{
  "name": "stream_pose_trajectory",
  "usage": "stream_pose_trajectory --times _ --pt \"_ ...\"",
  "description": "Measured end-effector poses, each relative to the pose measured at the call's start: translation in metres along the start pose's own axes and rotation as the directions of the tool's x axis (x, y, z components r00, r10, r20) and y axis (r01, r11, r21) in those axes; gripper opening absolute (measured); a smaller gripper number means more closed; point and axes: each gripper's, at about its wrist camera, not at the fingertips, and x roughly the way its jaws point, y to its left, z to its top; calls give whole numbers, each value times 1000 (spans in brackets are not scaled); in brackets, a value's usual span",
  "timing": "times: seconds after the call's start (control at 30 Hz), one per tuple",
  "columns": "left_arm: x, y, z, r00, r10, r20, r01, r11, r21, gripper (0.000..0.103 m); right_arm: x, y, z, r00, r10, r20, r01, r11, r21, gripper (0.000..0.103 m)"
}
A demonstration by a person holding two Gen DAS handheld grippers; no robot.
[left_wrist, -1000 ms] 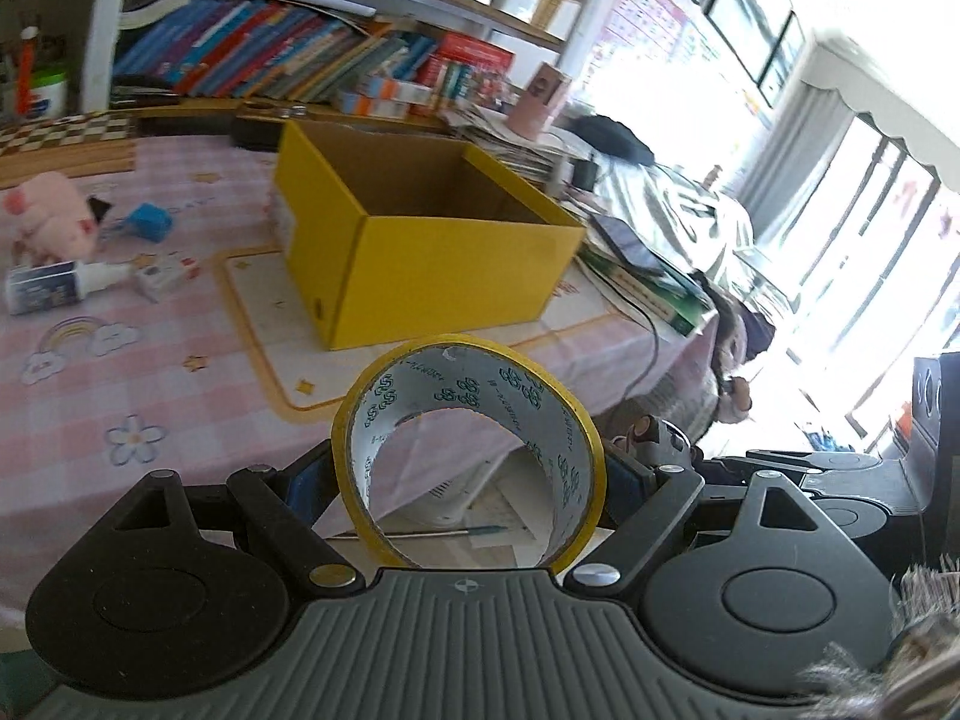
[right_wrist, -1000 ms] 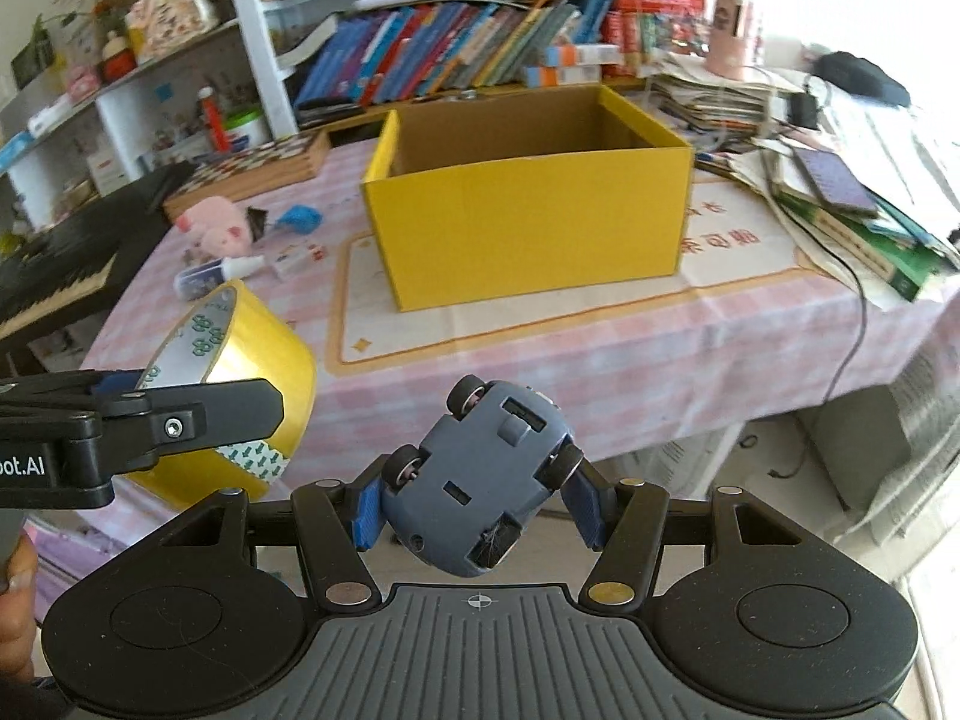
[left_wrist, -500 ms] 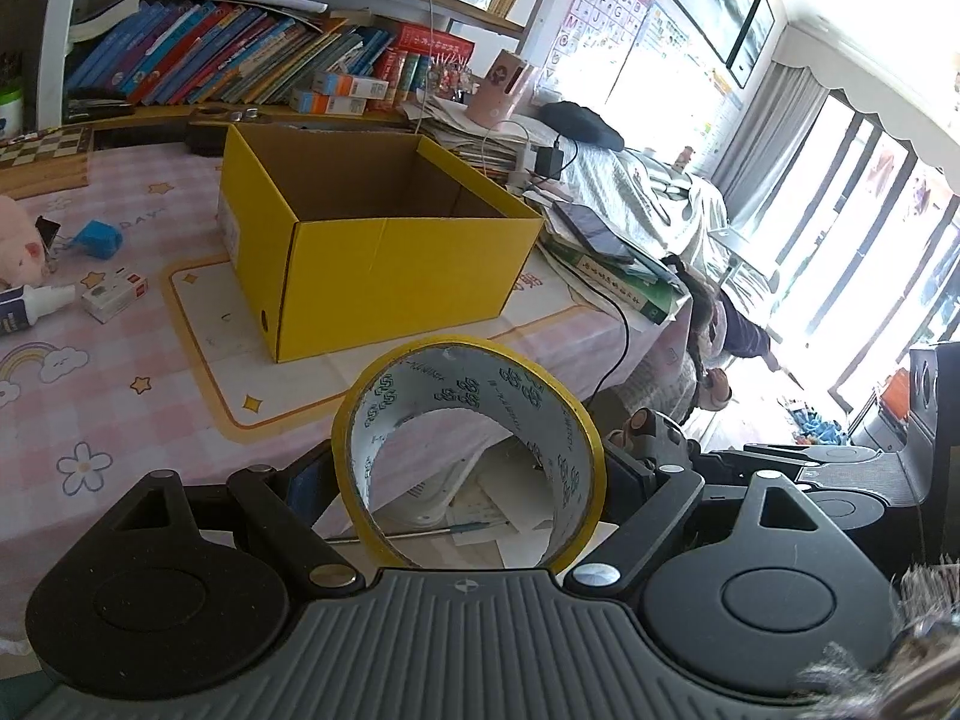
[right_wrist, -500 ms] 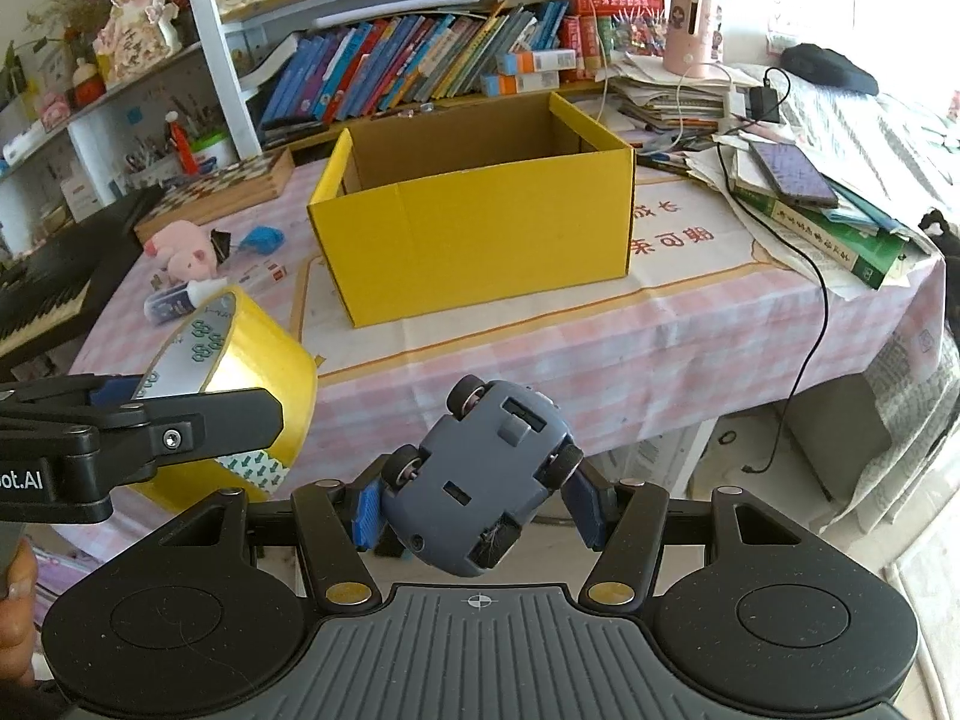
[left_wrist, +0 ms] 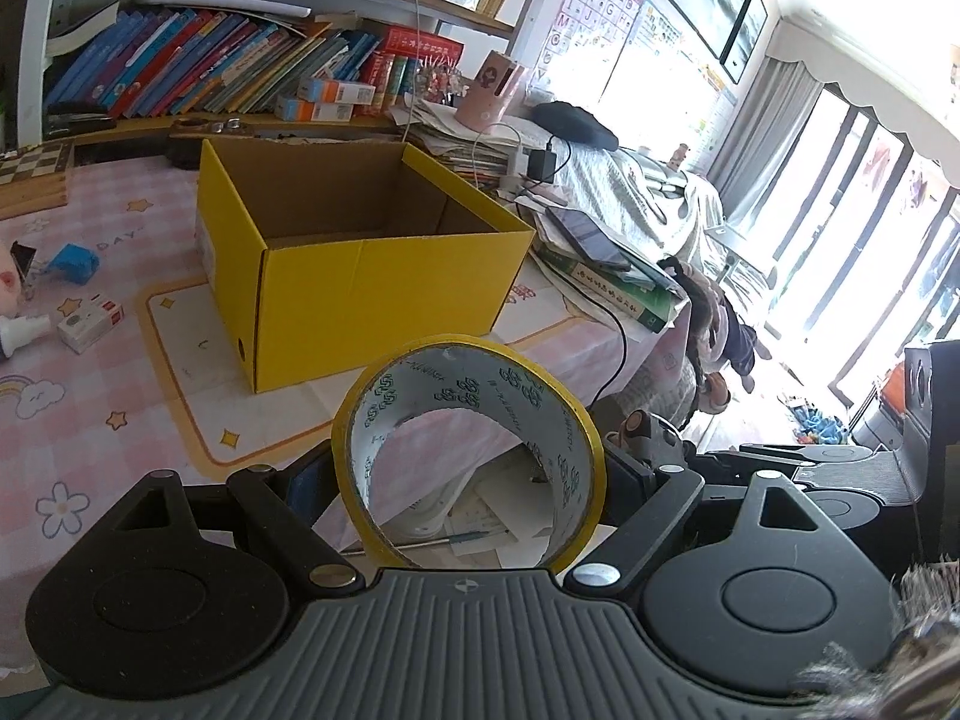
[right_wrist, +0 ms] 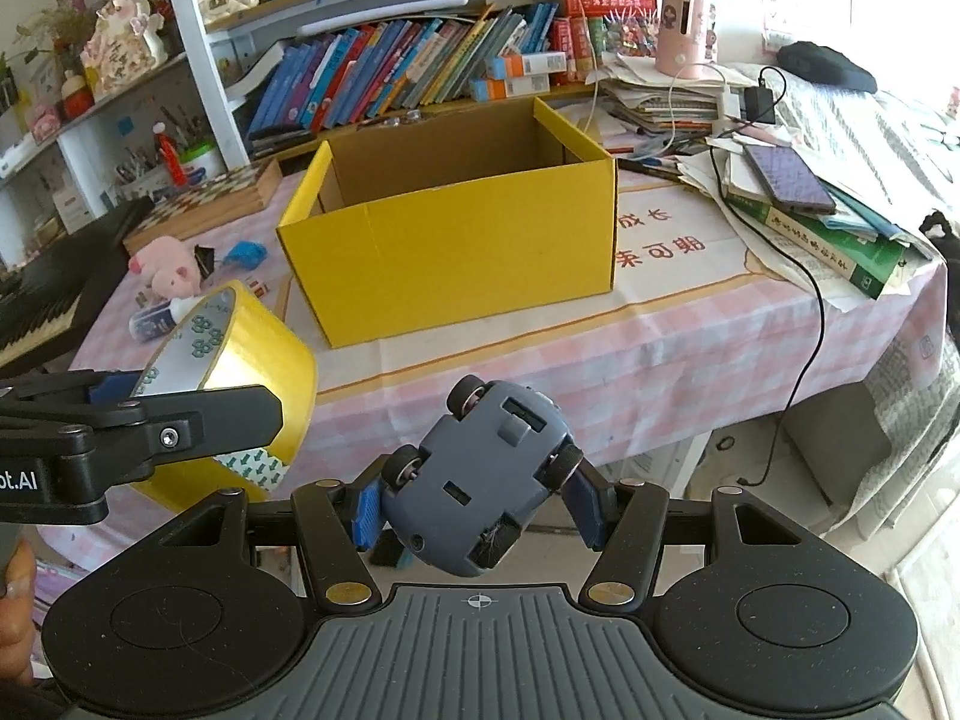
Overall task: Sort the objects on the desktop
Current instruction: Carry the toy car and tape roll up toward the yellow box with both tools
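My left gripper [left_wrist: 468, 468] is shut on a wide roll of yellow tape [left_wrist: 474, 384], held upright off the table's near edge; the same tape roll [right_wrist: 240, 360] shows at the left of the right wrist view. My right gripper [right_wrist: 477, 492] is shut on a grey-blue toy car [right_wrist: 480, 474], belly up and tilted. An open yellow cardboard box [left_wrist: 360, 276] stands on the pink checked tablecloth [left_wrist: 90, 408] ahead of both grippers, and its inside looks bare. In the right wrist view the yellow box [right_wrist: 456, 246] sits beyond the car.
Left of the box lie a pink plush pig [right_wrist: 168, 267], a blue clip [right_wrist: 246, 253], a glue bottle [right_wrist: 150, 318] and a small white carton [left_wrist: 90, 318]. Stacked books with a phone [right_wrist: 786, 180] and a black cable [right_wrist: 810, 312] crowd the right end. Bookshelves [right_wrist: 420, 72] rise behind.
Both grippers have shifted sideways along the table's front, so the yellow box now sits more centred in each view. The tape and the car stay gripped as before.
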Motion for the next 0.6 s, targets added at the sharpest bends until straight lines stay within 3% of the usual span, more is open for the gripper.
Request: stream_pose_trajectory --times 0.6 --pt "24 -2 15 1000 -4 -6 4 1000 -5 85 17 -11 19 1000 9 -17 -9 1000 -25 59"
